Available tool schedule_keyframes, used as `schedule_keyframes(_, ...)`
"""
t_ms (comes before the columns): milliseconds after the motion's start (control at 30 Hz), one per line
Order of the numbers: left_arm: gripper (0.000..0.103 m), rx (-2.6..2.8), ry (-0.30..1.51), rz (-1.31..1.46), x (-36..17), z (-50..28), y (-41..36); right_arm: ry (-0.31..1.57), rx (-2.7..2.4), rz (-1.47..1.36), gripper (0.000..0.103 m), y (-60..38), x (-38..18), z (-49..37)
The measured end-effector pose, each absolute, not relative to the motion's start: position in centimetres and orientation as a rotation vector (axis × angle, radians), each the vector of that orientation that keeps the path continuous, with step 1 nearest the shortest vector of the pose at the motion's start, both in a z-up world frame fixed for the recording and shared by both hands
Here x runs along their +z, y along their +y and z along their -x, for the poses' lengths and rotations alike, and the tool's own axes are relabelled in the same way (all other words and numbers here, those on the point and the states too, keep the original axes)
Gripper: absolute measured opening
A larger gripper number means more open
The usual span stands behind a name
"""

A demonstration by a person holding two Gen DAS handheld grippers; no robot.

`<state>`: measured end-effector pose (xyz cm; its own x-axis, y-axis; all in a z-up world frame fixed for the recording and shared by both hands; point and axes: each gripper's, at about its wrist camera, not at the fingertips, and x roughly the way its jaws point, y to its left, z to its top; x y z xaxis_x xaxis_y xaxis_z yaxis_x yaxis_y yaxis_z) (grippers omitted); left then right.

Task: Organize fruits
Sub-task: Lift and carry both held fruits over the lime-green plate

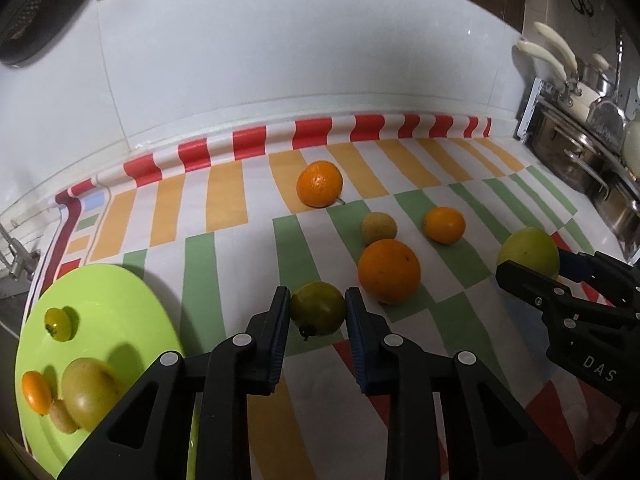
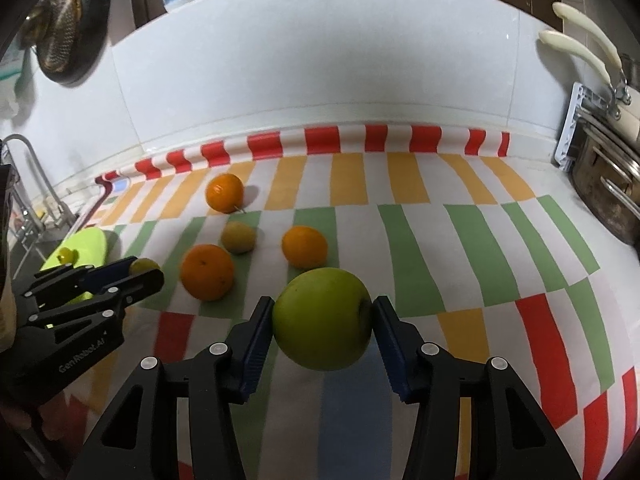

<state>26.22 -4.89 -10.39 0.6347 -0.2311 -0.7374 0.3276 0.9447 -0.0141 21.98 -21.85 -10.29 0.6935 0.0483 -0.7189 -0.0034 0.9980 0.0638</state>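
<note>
My left gripper (image 1: 318,304) is shut on a small green fruit (image 1: 317,309) just above the striped cloth. My right gripper (image 2: 322,312) is shut on a large green apple (image 2: 322,318); it also shows in the left wrist view (image 1: 528,254). A lime-green plate (image 1: 108,296) at the left holds several fruits: a small green one (image 1: 58,323), a small orange (image 1: 36,393), a yellow-green apple (image 1: 89,392) and a small tan fruit (image 1: 62,416). On the cloth lie three oranges (image 1: 319,183) (image 1: 389,271) (image 1: 444,225) and a pale yellow fruit (image 1: 379,227).
A white tiled wall (image 1: 280,60) backs the counter. Metal pots with cream handles (image 1: 580,148) stand in a rack at the right. A sink faucet (image 2: 28,184) is at the far left, and a dark strainer (image 2: 66,44) hangs on the wall.
</note>
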Motion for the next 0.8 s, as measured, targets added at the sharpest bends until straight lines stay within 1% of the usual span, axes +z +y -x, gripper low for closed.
schedule_keyframes(300, 0.028, -0.314, 0.768, -0.096, -7.8, -22.9, -3.5, 0.760, 0.068, -0.088, 0.051, -20.4, -7.9, -19.2)
schedule_keyframes(633, 0.028, -0.278, 0.731, -0.056, -5.6, -19.0, -0.6, 0.719, 0.113, -0.053, 0.051, -17.5, -5.7, -15.9)
schedule_keyframes(667, 0.028, -0.274, 0.728, -0.053, -5.5, -18.6, -0.3, 0.714, 0.120, -0.050, 0.050, -17.2, -5.5, -15.6)
schedule_keyframes(733, 0.028, -0.262, 0.721, -0.048, -5.2, -17.8, 0.5, 0.696, 0.136, -0.039, 0.041, -16.4, -5.0, -15.0)
schedule_keyframes(800, 0.028, -0.247, 0.716, -0.047, -5.0, -17.2, 1.3, 0.669, 0.153, -0.018, 0.040, -15.5, -4.3, -14.5)
